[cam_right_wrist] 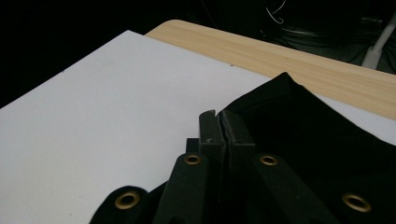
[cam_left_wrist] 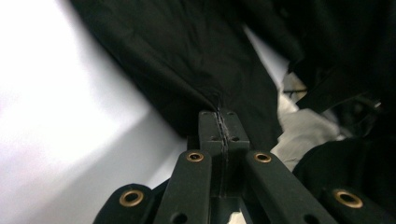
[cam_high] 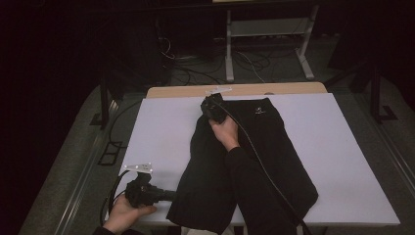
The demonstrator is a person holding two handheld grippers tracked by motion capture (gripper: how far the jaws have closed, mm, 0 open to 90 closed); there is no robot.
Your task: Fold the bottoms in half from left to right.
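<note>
A black garment (cam_high: pixel 274 147) lies spread on the white table cover (cam_high: pixel 161 137), with a small white logo near its far edge. My left gripper (cam_high: pixel 171 196) is at the garment's near left corner. In the left gripper view its jaws are shut, with black cloth (cam_left_wrist: pixel 187 60) pinched at their tips (cam_left_wrist: pixel 219 113). My right gripper (cam_high: pixel 209 104) sits at the garment's far left corner. Its jaws (cam_right_wrist: pixel 219 119) are shut on the edge of the cloth (cam_right_wrist: pixel 317 140) there. The person's dark right sleeve (cam_high: pixel 249 186) lies across the garment.
A strip of bare wooden tabletop (cam_high: pixel 186 91) runs along the far edge. Beyond it, a white metal frame (cam_high: pixel 264 29) and loose cables lie on the dark floor. White cover stretches bare to the left and right of the garment.
</note>
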